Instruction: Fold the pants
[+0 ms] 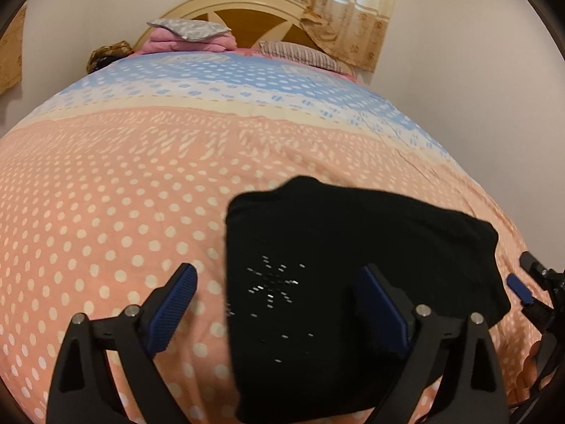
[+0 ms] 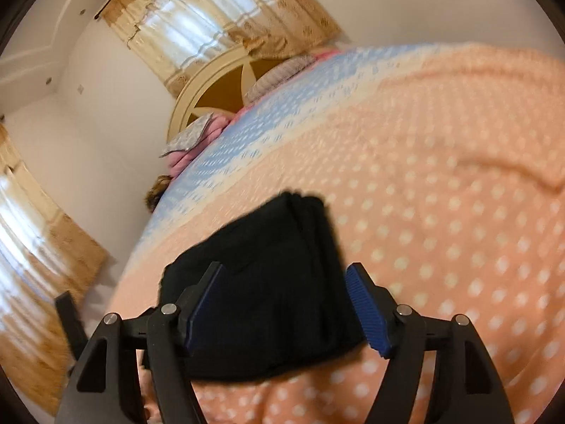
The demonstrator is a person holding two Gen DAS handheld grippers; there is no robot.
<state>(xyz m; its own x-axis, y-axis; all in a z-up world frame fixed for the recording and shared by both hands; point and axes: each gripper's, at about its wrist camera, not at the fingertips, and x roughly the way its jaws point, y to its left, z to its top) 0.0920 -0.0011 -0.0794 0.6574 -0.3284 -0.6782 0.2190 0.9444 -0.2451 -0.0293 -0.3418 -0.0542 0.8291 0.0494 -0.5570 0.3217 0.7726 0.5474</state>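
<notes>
The black pants [image 1: 353, 265] lie folded into a compact stack on the bedspread [image 1: 123, 194], with a small sparkly star pattern on top. My left gripper [image 1: 279, 282] is open just above the stack's near left part; its left finger is over the bedspread, its right finger over the pants. In the right wrist view the pants [image 2: 268, 282] show as a layered black block. My right gripper [image 2: 282, 282] is open, its fingers spanning the stack's near side. The right gripper's blue pad also shows in the left wrist view [image 1: 519, 288], beside the stack's right edge.
The bed has a peach polka-dot and blue-banded bedspread. Pink folded bedding with a grey pillow [image 1: 190, 35] and a striped pillow [image 1: 300, 53] lie by the headboard [image 1: 247, 7]. Curtains [image 1: 346, 10] hang behind. A wall [image 1: 494, 88] runs along the right.
</notes>
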